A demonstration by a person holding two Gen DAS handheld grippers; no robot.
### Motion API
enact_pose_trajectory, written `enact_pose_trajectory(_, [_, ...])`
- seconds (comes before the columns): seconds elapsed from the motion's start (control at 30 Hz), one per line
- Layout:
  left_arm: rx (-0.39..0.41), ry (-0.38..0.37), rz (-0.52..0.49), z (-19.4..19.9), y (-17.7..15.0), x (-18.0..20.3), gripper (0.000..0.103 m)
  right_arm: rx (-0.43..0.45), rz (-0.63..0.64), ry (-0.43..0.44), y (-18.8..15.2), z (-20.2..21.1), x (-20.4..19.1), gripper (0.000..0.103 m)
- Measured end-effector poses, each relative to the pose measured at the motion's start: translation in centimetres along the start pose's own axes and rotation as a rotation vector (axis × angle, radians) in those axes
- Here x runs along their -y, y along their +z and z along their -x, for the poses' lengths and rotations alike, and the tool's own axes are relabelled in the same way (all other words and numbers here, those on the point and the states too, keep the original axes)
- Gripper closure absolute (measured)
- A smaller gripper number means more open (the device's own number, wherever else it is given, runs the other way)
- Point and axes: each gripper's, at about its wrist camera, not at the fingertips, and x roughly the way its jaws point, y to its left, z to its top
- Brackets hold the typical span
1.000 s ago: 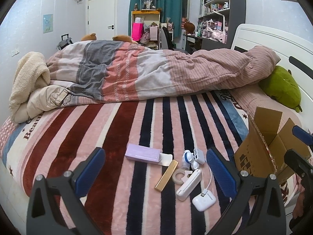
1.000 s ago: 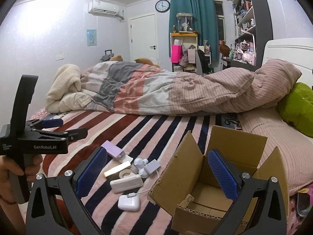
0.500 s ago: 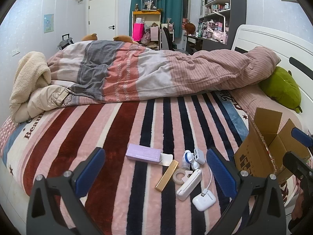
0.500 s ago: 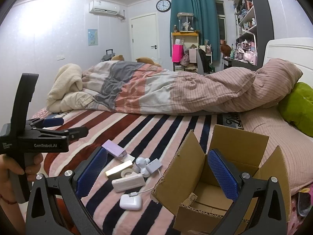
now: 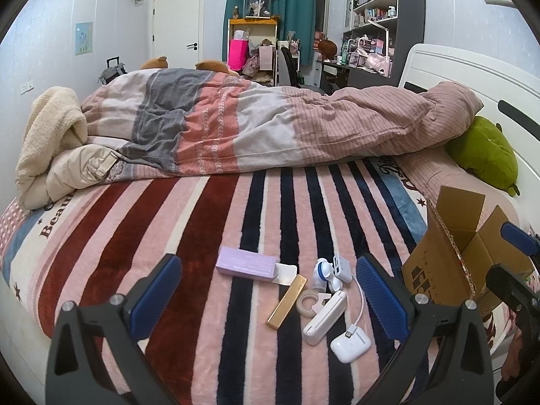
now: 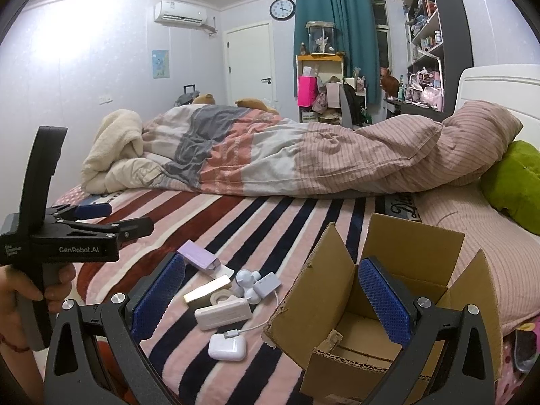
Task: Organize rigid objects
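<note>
Two pieces of writing are being shown legibly: "GenRobot.AI" is printed in white on the side of the left claw, seen at the left edge of the right wrist view, and "Beau" is readable on the striped blanket at the left of the left wrist view. Small print on the purple box is too fine to be read, and black marks on the side of the cardboard box cannot be made out.

Several small objects are being clustered on the blanket in the lower middle of the left wrist view: the purple box, a gold bar, a tape ring, a white rectangular case, a white earbud case with a cable plugged in, and a small white-and-blue gadget. They are lying between the blue pads of the left claw in that frame, beyond its tips and untouched.

The left claw is being held wide apart with nothing between its fingers. The right claw is also being held wide and is gripping nothing; in its own view the cluster is lying toward its left pad, while the open cardboard box is sitting at the lower right, behind its right pad.
</note>
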Motion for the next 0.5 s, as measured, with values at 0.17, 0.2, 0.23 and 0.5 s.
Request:
enact_pose_trajectory(0.17, [0.012,-0.044,0.017,0.1,-0.2,-0.8,0.0,-0.007,0.008,-0.001,-0.1,0.1,-0.7,0.0])
enact_pose_trajectory(0.2, [0.015,-0.048,0.019,0.1,-0.2,-1.1,0.0,-0.001,0.013,0.002,-0.1,0.2,-1.0,0.0])
enact_pose_trajectory(0.23, [0.021,-0.05,0.021,0.1,-0.3,-1.4,0.0,0.005,0.018,0.005,0.0,0.3,-0.9,0.0])
enact_pose_trajectory(0.5, [0.071,-0.017,0.025,-0.4,-1.8,-5.3,0.0,0.057,0.168,0.02,-0.6,-0.2,-6.0,0.023])
